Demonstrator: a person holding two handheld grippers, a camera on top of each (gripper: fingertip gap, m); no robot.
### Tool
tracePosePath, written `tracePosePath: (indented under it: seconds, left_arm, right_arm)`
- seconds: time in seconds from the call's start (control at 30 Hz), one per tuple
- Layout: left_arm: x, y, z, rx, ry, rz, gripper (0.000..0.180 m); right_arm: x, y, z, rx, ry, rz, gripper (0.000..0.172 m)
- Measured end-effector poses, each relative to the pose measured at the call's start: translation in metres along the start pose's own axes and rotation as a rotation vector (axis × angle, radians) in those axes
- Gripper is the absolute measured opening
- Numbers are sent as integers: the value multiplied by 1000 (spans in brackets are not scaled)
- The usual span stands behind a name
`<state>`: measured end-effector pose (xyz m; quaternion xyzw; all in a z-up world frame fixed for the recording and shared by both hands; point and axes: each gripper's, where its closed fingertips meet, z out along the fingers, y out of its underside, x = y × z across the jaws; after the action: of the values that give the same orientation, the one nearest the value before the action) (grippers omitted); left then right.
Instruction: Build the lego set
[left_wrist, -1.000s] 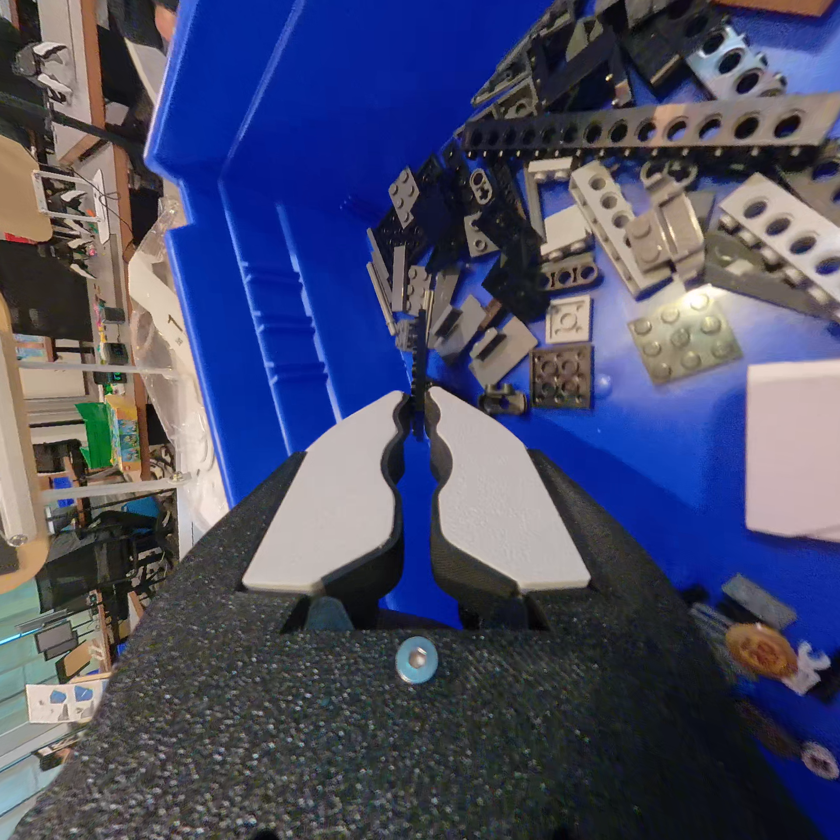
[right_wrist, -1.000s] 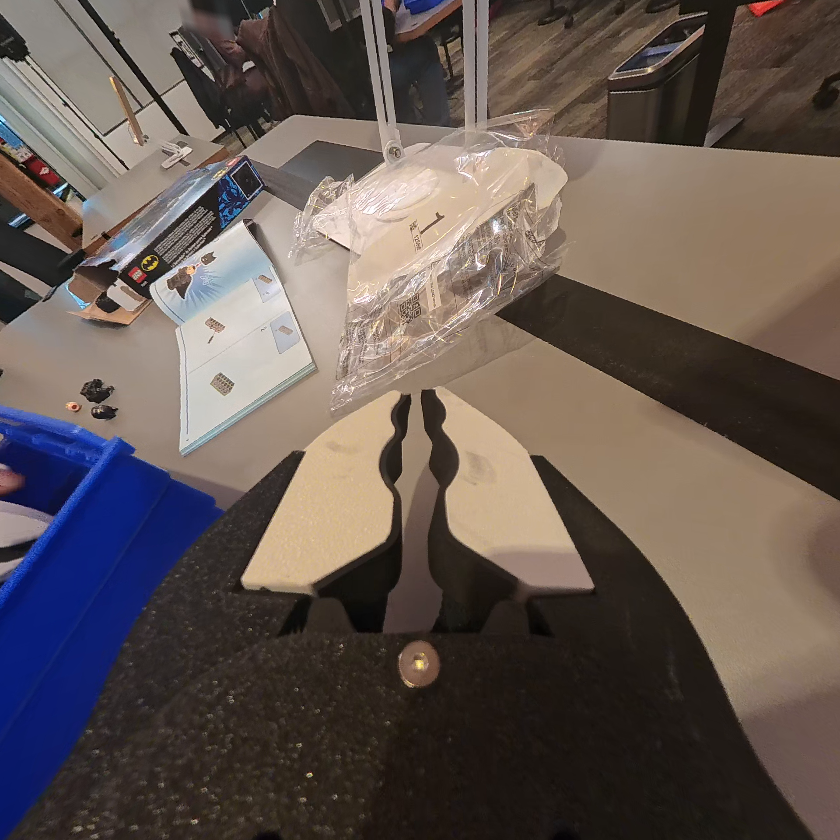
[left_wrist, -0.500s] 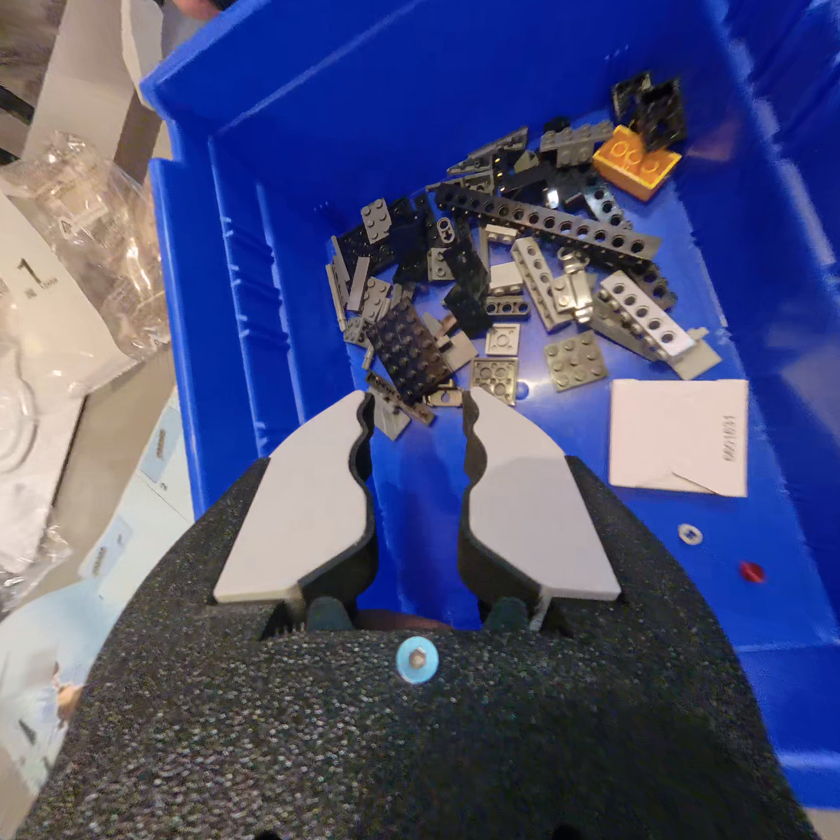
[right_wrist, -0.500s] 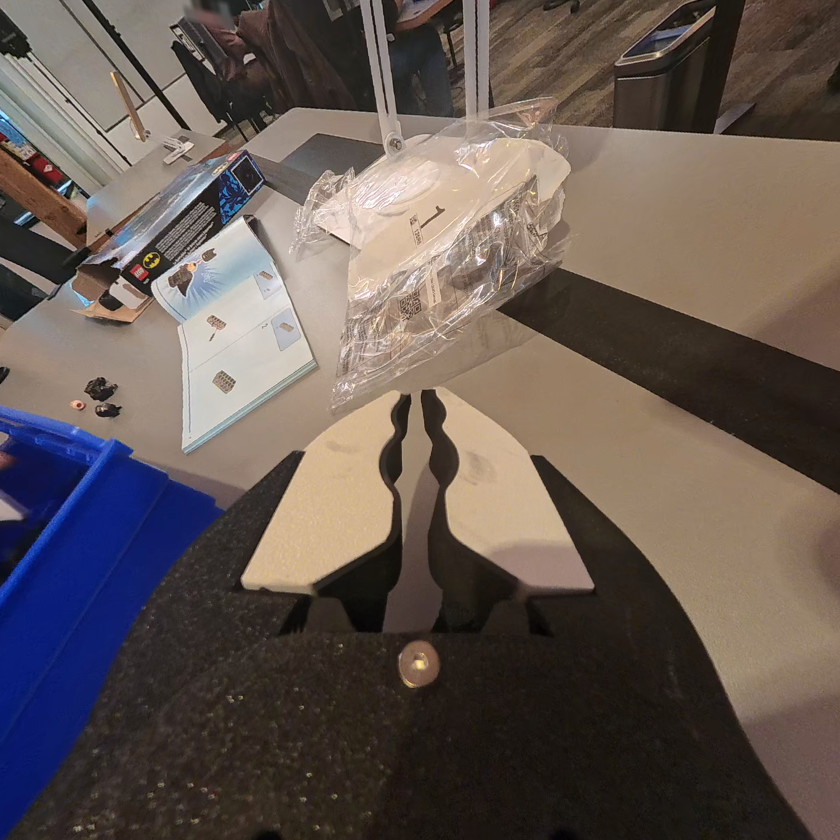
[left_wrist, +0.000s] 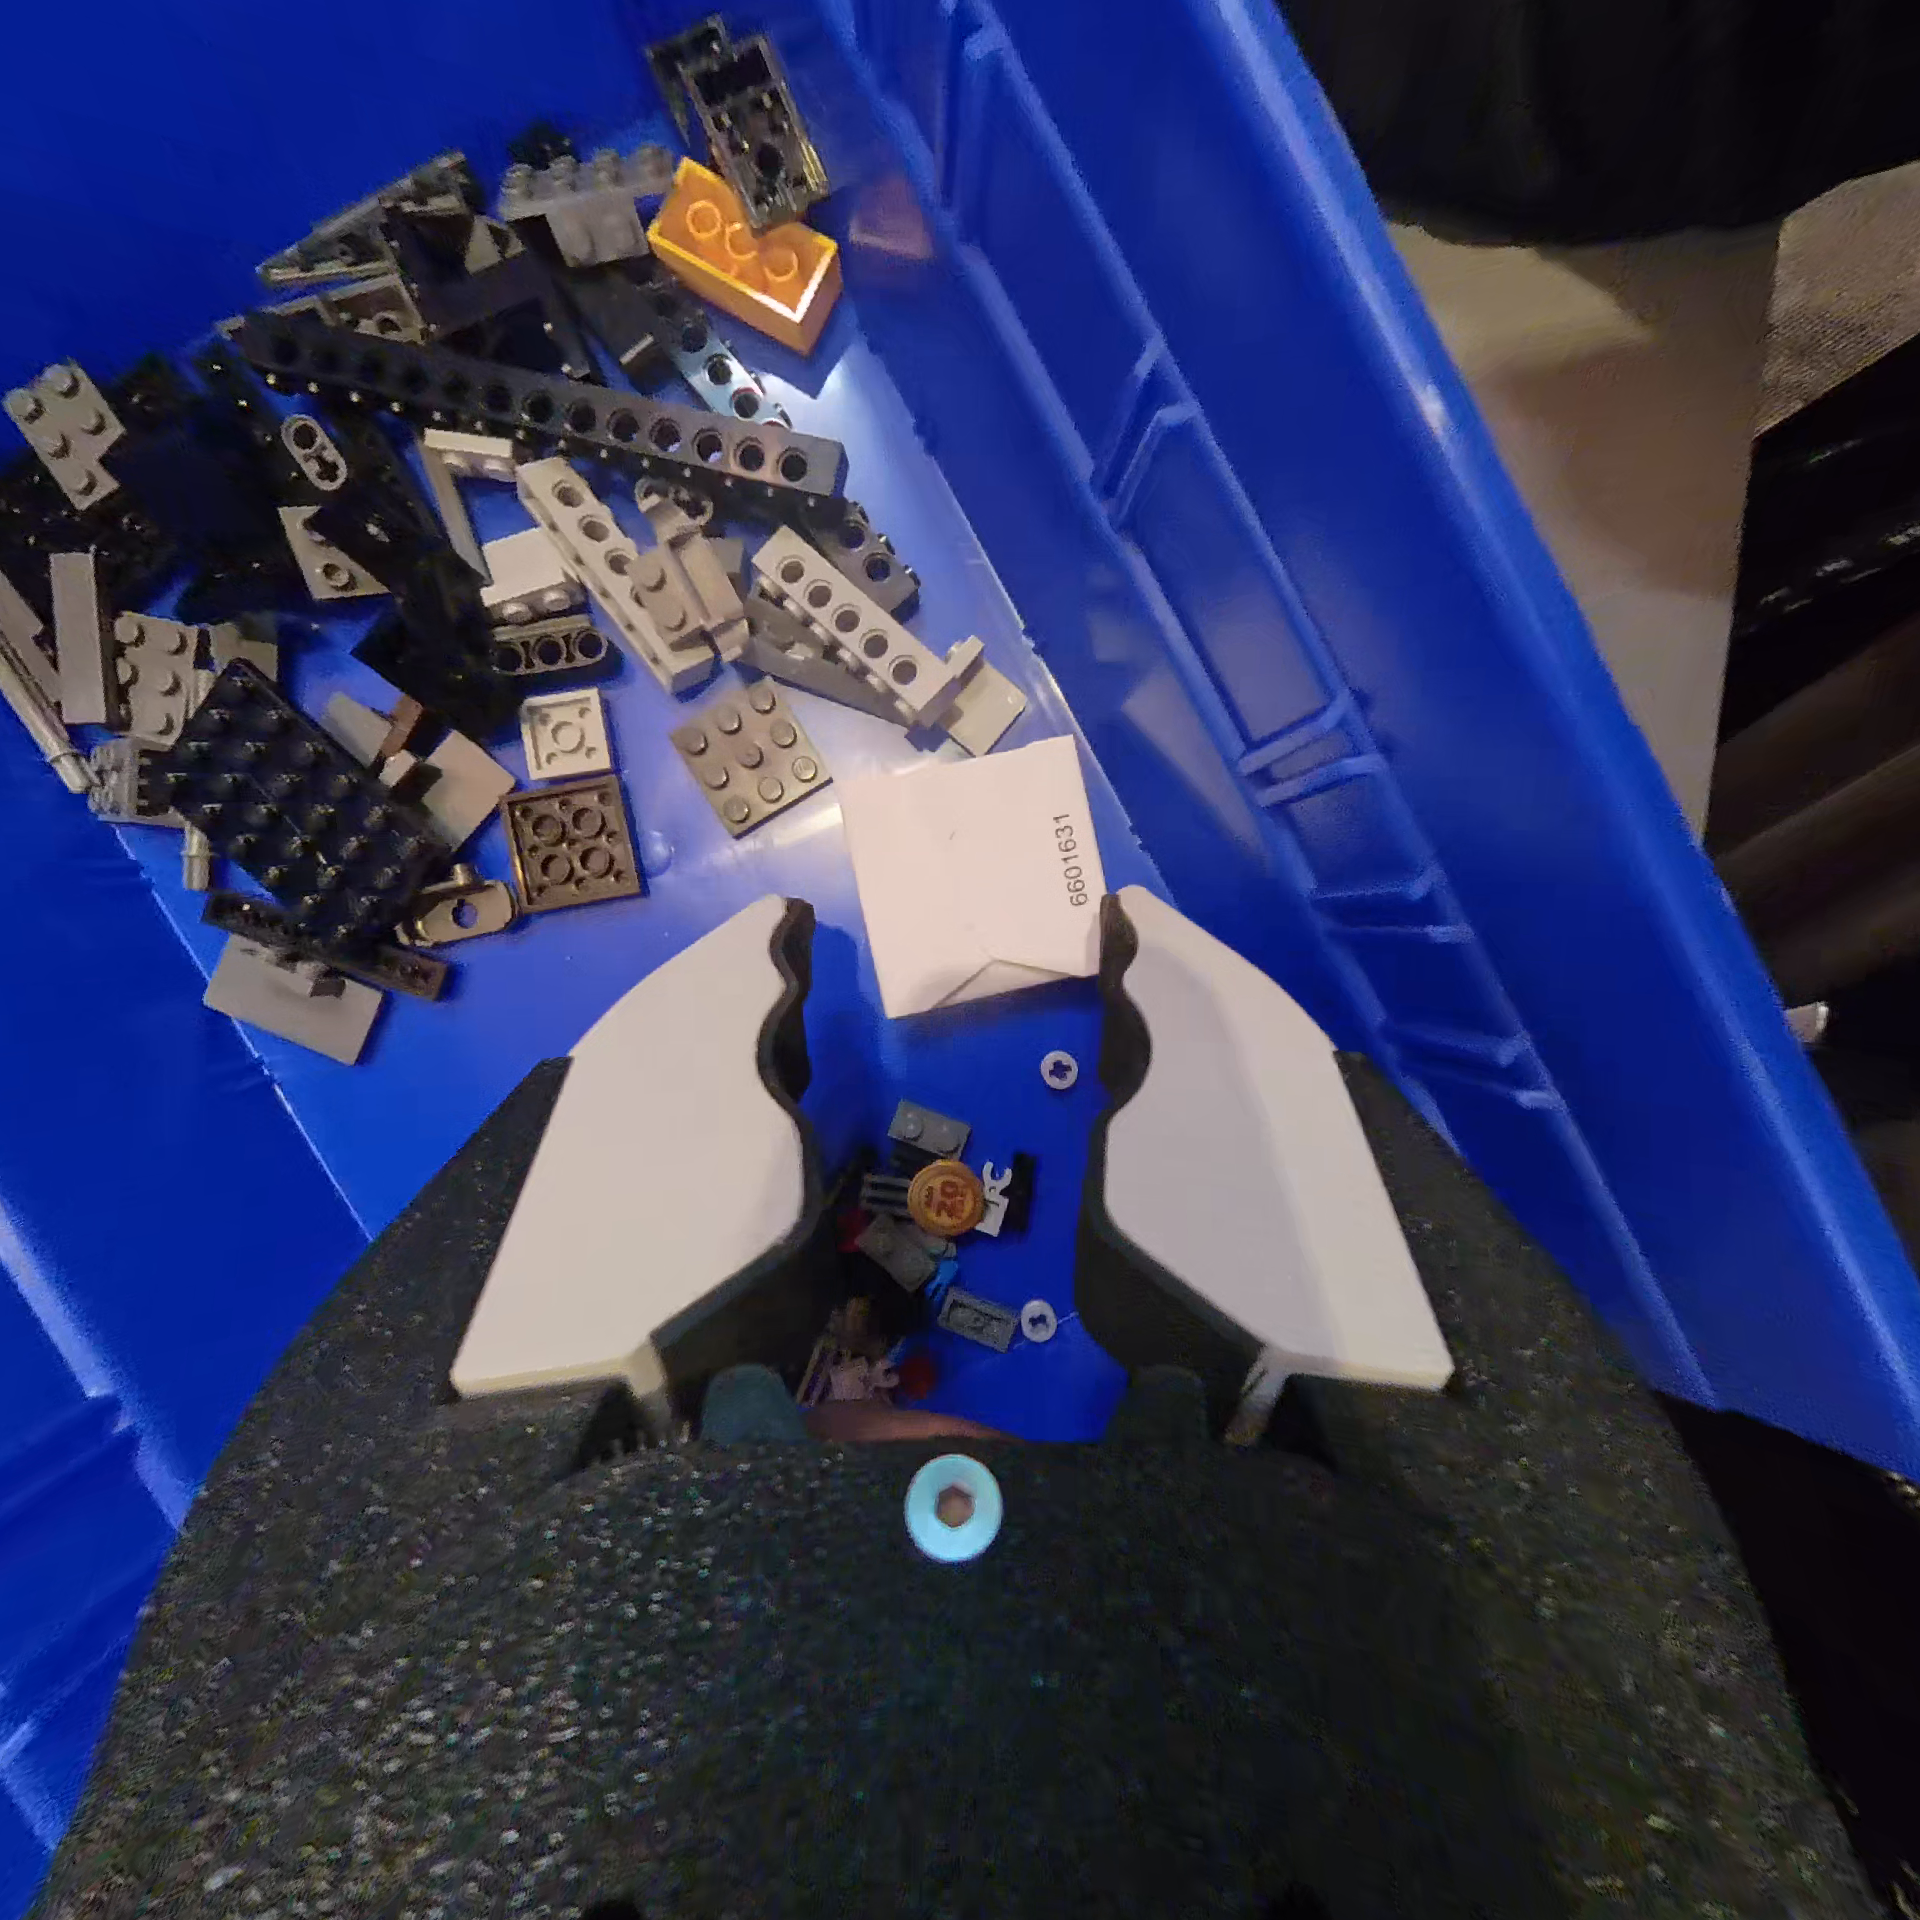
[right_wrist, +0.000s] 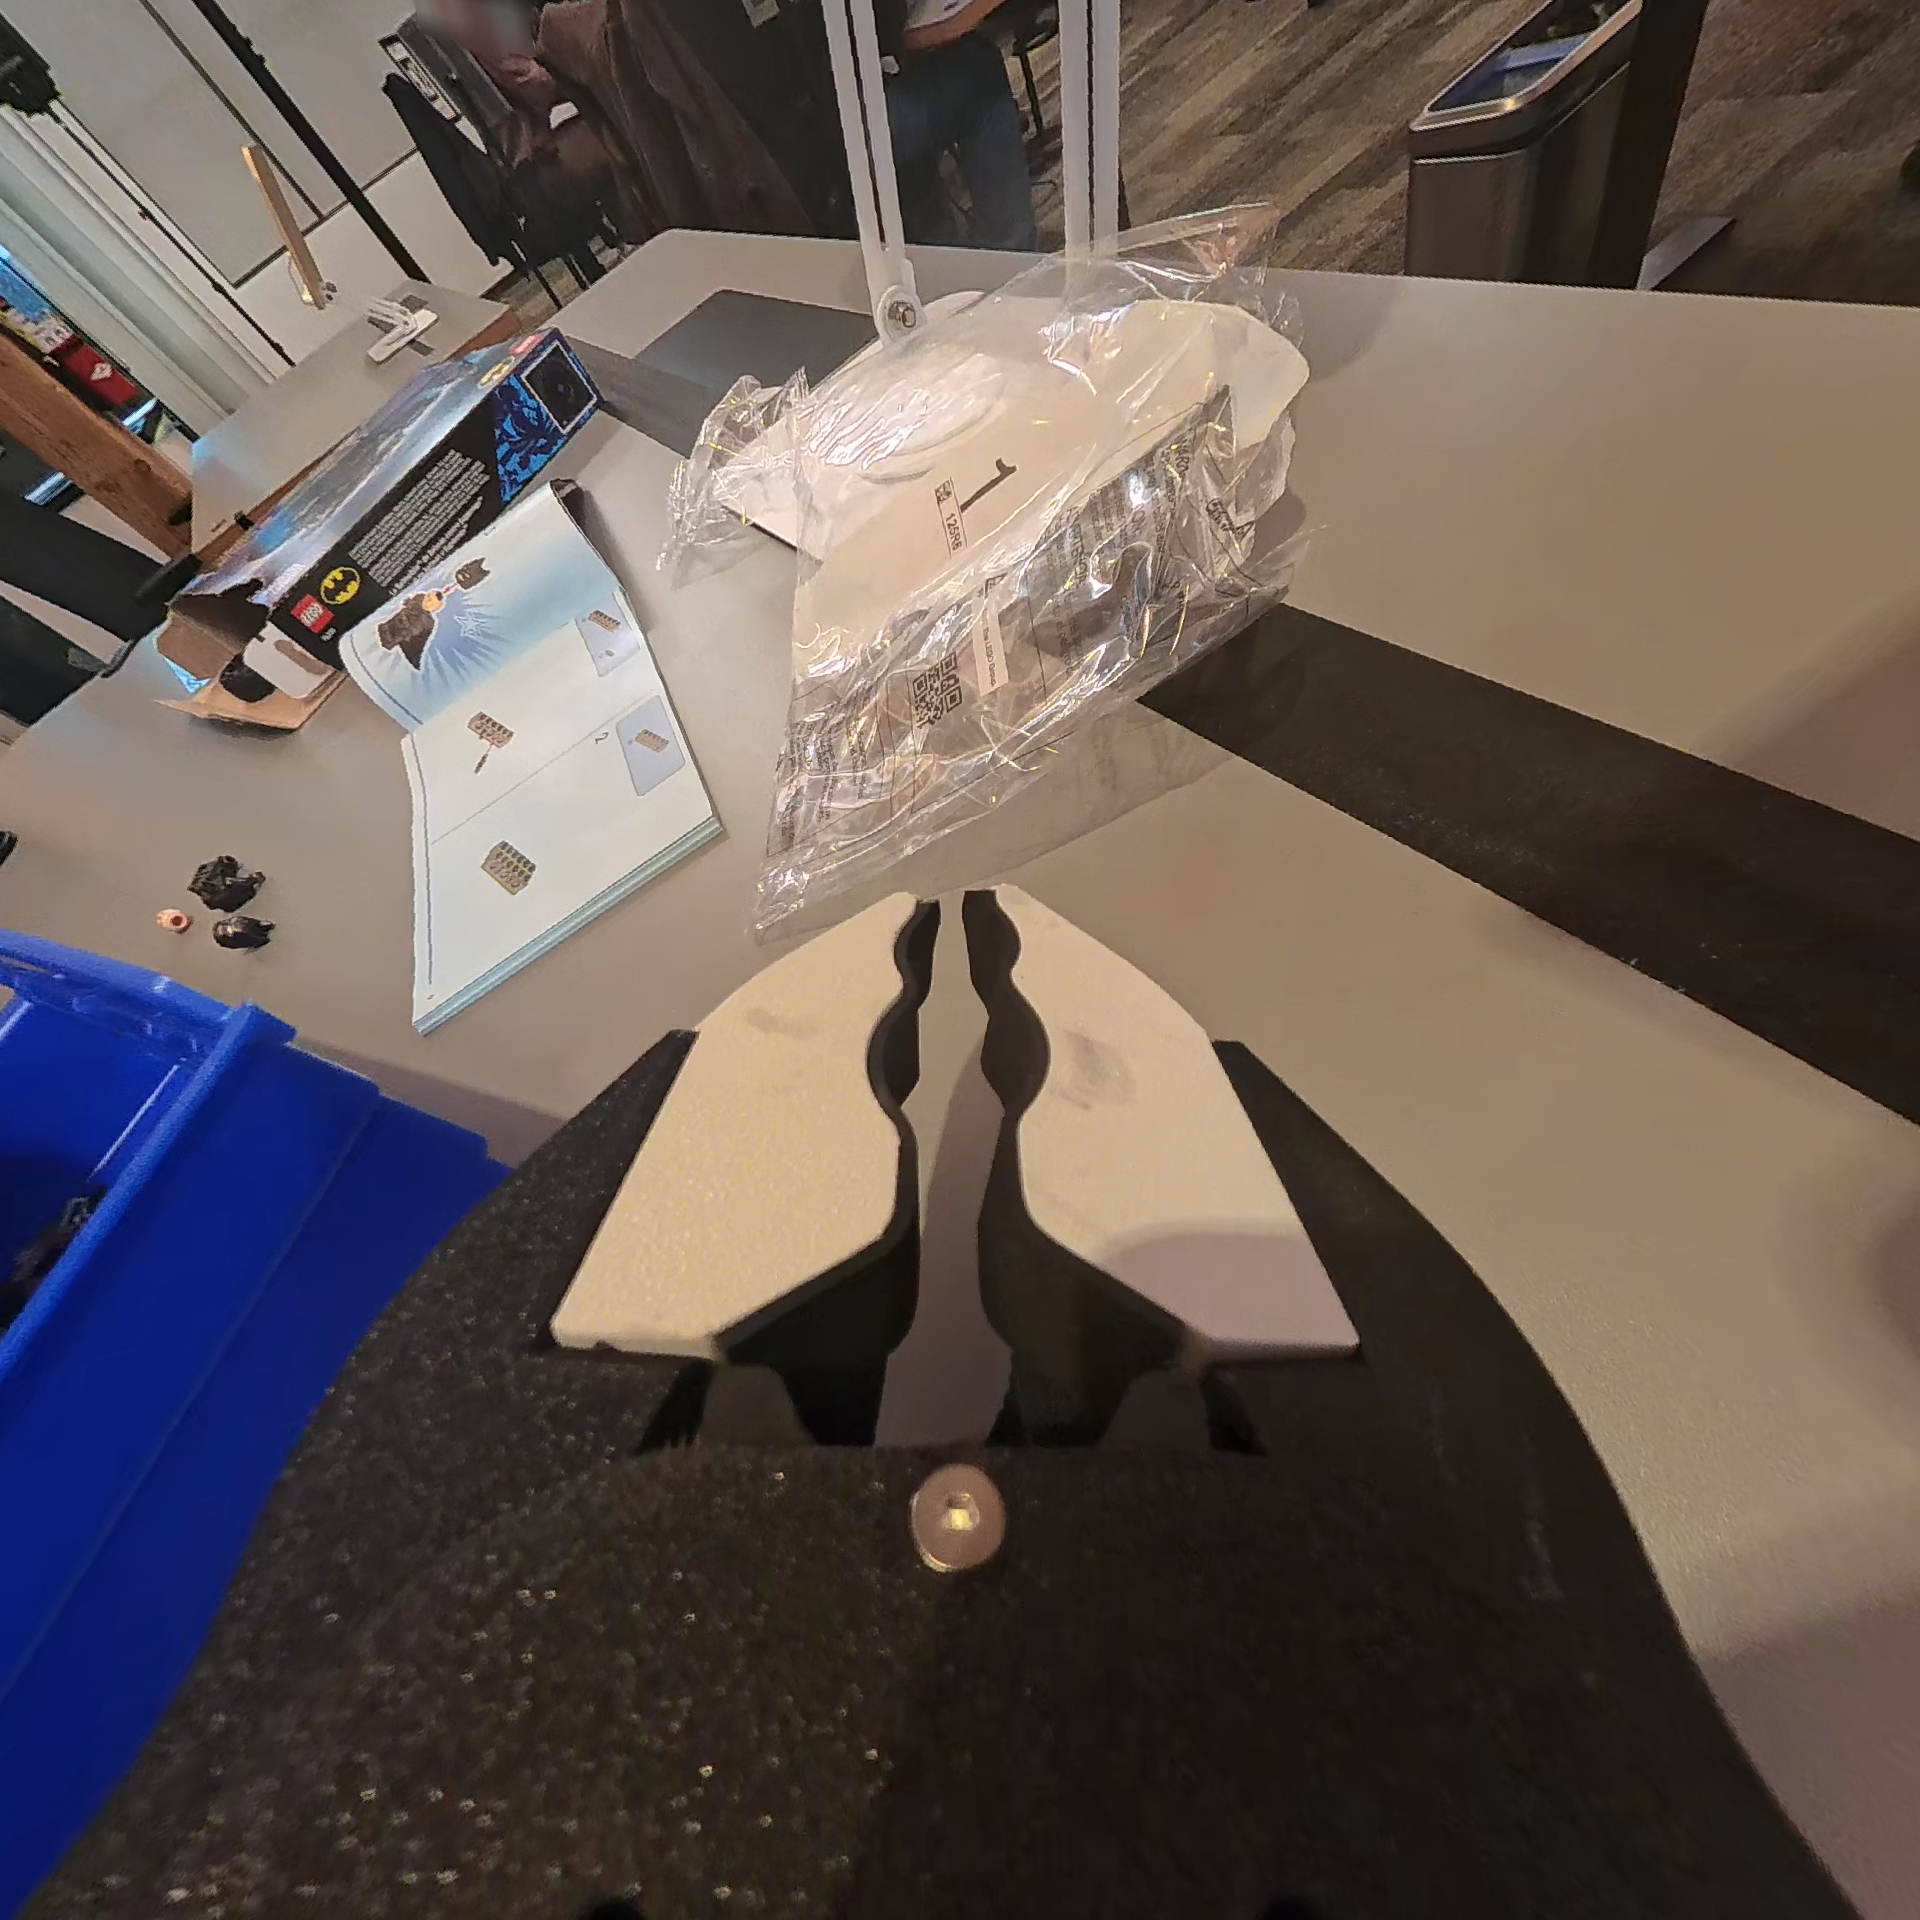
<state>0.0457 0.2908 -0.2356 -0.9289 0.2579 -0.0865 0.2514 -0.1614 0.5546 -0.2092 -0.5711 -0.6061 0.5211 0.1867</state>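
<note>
Inside a blue plastic bin (left_wrist: 1195, 436), the left gripper (left_wrist: 951, 920) is hanging with its jaws spread wide and nothing between the pads, its fingertips above the near edge of a white folded paper slip (left_wrist: 977, 873) lying on the bin floor. Farther into the bin from the slip, a pile of grey and black building bricks (left_wrist: 499, 582) is lying loose, with an orange brick (left_wrist: 743, 255) at its far edge; nearer the gripper body than the slip, small parts including a gold round tile (left_wrist: 943, 1197) are sitting beneath the open fingers. Outside the bin, the right gripper (right_wrist: 951, 909) is pinching the lower edge of a clear plastic bag (right_wrist: 1018, 582) above the grey table (right_wrist: 1558, 520), its jaws almost together; beyond the bag, an open instruction booklet (right_wrist: 540, 790) and a dark printed box (right_wrist: 416, 509) are lying flat. Judged from this, the thin film could be slipping out of so narrow a pinch, and the flat slip may be sliding under the pads instead of lifting; a descent close to the bin wall risks knocking it.
</note>
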Motion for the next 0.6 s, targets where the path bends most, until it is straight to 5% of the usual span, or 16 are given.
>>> tracePosePath:
  seconds: [0.6]
  left_arm:
    - [6,11,19,-169,-29,63,53]
  right_arm:
    - [0,0,-1,5,-3,-1,7]
